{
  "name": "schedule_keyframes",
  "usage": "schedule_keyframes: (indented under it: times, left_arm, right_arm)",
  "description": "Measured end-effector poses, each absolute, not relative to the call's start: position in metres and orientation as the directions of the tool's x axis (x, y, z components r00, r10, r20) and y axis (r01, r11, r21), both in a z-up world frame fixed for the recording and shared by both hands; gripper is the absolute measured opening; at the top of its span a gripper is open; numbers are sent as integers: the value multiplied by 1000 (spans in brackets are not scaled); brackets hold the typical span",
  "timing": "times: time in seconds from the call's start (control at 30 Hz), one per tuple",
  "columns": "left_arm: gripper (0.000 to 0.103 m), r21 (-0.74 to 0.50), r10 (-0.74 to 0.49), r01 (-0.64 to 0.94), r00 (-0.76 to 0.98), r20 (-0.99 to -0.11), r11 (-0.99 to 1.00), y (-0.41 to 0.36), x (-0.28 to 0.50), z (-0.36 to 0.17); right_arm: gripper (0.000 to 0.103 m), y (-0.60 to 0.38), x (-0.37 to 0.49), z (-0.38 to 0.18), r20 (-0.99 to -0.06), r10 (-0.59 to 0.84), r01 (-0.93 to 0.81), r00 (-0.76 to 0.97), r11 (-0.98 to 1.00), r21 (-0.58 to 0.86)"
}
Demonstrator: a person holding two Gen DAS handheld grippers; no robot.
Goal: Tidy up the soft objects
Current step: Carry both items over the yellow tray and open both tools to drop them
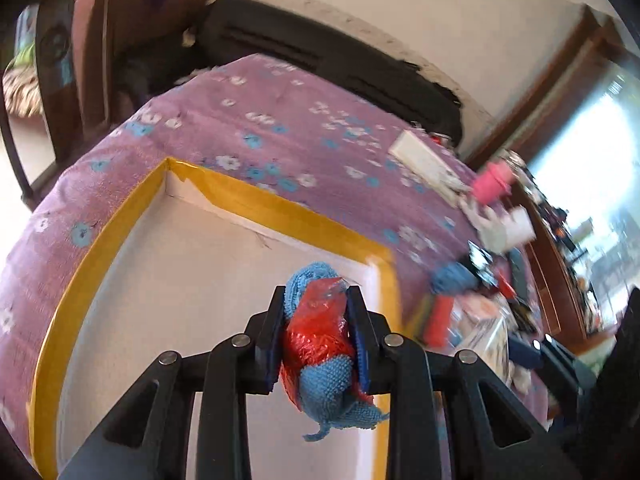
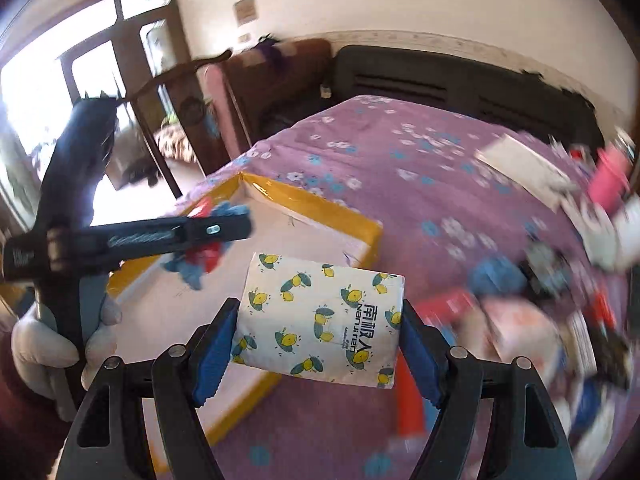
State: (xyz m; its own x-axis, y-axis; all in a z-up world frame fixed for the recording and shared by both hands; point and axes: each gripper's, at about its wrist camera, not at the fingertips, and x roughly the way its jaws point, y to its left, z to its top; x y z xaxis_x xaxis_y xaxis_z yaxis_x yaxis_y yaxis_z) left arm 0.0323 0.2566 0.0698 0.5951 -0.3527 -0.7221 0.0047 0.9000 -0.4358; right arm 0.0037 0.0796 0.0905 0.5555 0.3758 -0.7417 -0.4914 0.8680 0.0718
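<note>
My left gripper (image 1: 316,300) is shut on a blue cloth bundled with red crinkly wrap (image 1: 320,336) and holds it above a white box with a yellow taped rim (image 1: 120,236). In the right wrist view the left gripper (image 2: 240,226) hangs over that box (image 2: 320,204) with the blue and red bundle (image 2: 200,260). My right gripper (image 2: 320,316) is shut on a white tissue pack with a lemon print (image 2: 320,320), held just right of the box over the purple bedspread.
The purple flowered bedspread (image 1: 300,120) covers the bed. A blurred heap of items lies at the right: a pink object (image 1: 492,180), a white flat box (image 1: 424,156), another blue cloth (image 2: 496,276), red packs (image 2: 452,304). A dark headboard (image 2: 440,84) stands behind.
</note>
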Motion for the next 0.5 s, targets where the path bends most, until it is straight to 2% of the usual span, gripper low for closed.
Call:
schedule_keyframes:
  times: [0.13,0.23,0.3,0.37,0.5]
  left_arm:
    - [26,-467,-368,-36,564,-739,884,269,60,51]
    - [40,-480,-365,-61,569,-737,875,277,64,48]
    - [57,-488,-356,-76,587,-727,870,283,62,51]
    - [61,-494,-353,-80,601,-717,866,288,60,55]
    - [62,-494,-338,-83,630,-699,866,294,49,68]
  right_arm:
    - [81,109,33,71,-766,322,-505,557,863,-4]
    - [82,117,46,62,-771,309,-503,556,864,-16]
    - [85,118,53,59,-770,292,-489,567,872,-29]
    - [93,115,55,61,-761,294,-478,578,878,-24]
    - [94,97,52,78,-736,305,-449,605,893,1]
